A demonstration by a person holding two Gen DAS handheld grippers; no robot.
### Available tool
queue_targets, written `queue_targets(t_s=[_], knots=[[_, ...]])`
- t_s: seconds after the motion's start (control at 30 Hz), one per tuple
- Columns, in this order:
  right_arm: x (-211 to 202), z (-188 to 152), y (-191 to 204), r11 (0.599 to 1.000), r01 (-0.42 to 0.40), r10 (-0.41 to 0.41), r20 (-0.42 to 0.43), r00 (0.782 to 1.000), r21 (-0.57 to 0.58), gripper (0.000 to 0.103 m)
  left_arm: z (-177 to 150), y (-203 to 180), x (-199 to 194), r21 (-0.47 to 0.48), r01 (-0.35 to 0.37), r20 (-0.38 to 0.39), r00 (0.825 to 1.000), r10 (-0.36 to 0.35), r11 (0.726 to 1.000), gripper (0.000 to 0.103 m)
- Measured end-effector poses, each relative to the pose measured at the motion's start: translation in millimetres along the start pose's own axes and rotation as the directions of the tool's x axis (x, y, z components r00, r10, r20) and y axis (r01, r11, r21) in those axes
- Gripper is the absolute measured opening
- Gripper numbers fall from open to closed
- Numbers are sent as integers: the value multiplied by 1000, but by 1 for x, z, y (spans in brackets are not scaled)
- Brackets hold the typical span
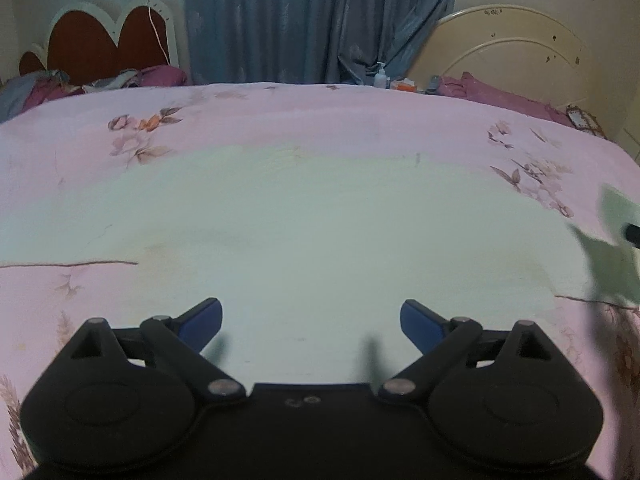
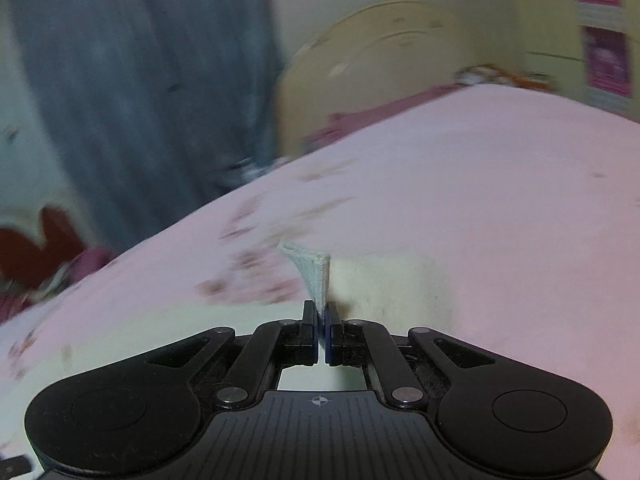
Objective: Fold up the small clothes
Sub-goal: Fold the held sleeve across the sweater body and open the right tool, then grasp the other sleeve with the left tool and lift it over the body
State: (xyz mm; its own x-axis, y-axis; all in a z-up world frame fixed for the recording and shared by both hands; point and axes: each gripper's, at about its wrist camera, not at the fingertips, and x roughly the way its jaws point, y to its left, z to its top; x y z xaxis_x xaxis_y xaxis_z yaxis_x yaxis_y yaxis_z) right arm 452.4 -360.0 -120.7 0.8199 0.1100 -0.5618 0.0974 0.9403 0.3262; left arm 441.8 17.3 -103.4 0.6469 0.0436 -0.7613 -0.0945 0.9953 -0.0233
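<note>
Hanging from the right gripper [image 2: 321, 314] is one small pale green garment [image 2: 314, 276], its hemmed edge sticking up in a narrow fold just above the fingertips, which are clenched tight on the cloth. In the left wrist view the same garment [image 1: 612, 256] is showing as a blurred pale green flap at the right edge of the bed, lifted off the cover, with one dark fingertip of the right gripper poking in beside it. The left gripper [image 1: 311, 322] is hovering over the near middle of the bed [image 1: 280, 208] with its two blue-padded fingers [image 1: 206, 320] spread wide apart and nothing between them. One pink floral bedspread is covering the bed, with a paler patch across its middle. Beyond the far edge, one blue curtain [image 1: 320, 20] is hanging between two headboards: a red scalloped one [image 1: 100, 44] at the far left corner and a cream rounded one [image 1: 512, 56] at the far right. One pump bottle [image 1: 381, 76] is standing past the far edge, near the curtain.
</note>
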Motion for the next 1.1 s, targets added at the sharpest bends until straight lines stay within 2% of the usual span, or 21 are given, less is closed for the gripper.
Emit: queue_targets(t_s=[0.1, 0.2, 0.23, 0.37, 0.47, 0.53, 0.6, 0.63, 0.67, 0.7, 0.73, 0.77, 0.8, 0.83, 0.87, 0.93, 1.03, 1.1], knots=[[20, -17, 58, 994, -66, 62, -45, 997, -91, 2, -3, 29, -3, -25, 25, -1, 1000, -25, 999, 92], [43, -43, 113, 981, -123, 109, -98, 989, -151, 2, -6, 61, -7, -60, 59, -13, 998, -60, 996, 80], [48, -51, 127, 975, -137, 119, -108, 987, -173, 2, -7, 73, -8, -78, 65, -20, 998, -67, 995, 80], [69, -82, 188, 952, -197, 162, -159, 974, -233, 2, -10, 108, -11, -116, 66, -23, 997, -69, 991, 84], [87, -100, 215, 941, -233, 183, -210, 960, -246, 2, -9, 123, -12, -130, 73, -18, 997, -76, 989, 84], [97, -112, 228, 932, -237, 165, -260, 951, -275, 2, -8, 128, -11, -138, 86, -17, 996, -89, 987, 85], [99, -118, 239, 918, -202, 123, -239, 963, -340, 5, -4, 128, -9, -136, 111, -14, 993, -114, 984, 87], [94, -119, 239, 914, -202, 122, -236, 964, -352, 22, -1, 125, -6, -129, 126, -10, 992, -128, 984, 88], [92, -118, 238, 913, -210, 136, -224, 965, -350, 57, 3, 121, -3, -122, 146, -6, 989, -147, 982, 88], [84, -118, 235, 914, -202, 141, -192, 971, -352, 72, 7, 116, 0, -114, 168, -4, 986, -169, 979, 88], [79, -118, 231, 913, -197, 143, -171, 975, -358, 78, 11, 108, 4, -113, 203, -2, 979, -205, 972, 86], [73, -118, 227, 914, -193, 142, -164, 976, -357, 78, 17, 99, 10, -104, 239, 4, 971, -240, 965, 84], [66, -118, 218, 920, -197, 152, -155, 976, -339, 77, 23, 88, 17, -94, 272, 1, 962, -273, 958, 78], [62, -117, 208, 929, -191, 149, -152, 977, -317, 63, 27, 79, 25, -90, 297, -7, 954, -299, 951, 71], [60, -114, 201, 939, -169, 125, -158, 979, -300, 40, 31, 69, 33, -91, 325, -13, 945, -327, 941, 67], [57, -110, 176, 965, -122, 83, -169, 982, -231, 25, 39, 48, 55, -101, 370, -44, 926, -376, 923, 54], [56, -105, 144, 985, -72, 42, -187, 981, -154, 25, 47, 26, 87, -158, 418, -102, 894, -436, 895, 43], [53, -101, 124, 992, -54, 32, -191, 981, -111, 25, 52, 17, 98, -198, 438, -95, 882, -462, 877, 40]])
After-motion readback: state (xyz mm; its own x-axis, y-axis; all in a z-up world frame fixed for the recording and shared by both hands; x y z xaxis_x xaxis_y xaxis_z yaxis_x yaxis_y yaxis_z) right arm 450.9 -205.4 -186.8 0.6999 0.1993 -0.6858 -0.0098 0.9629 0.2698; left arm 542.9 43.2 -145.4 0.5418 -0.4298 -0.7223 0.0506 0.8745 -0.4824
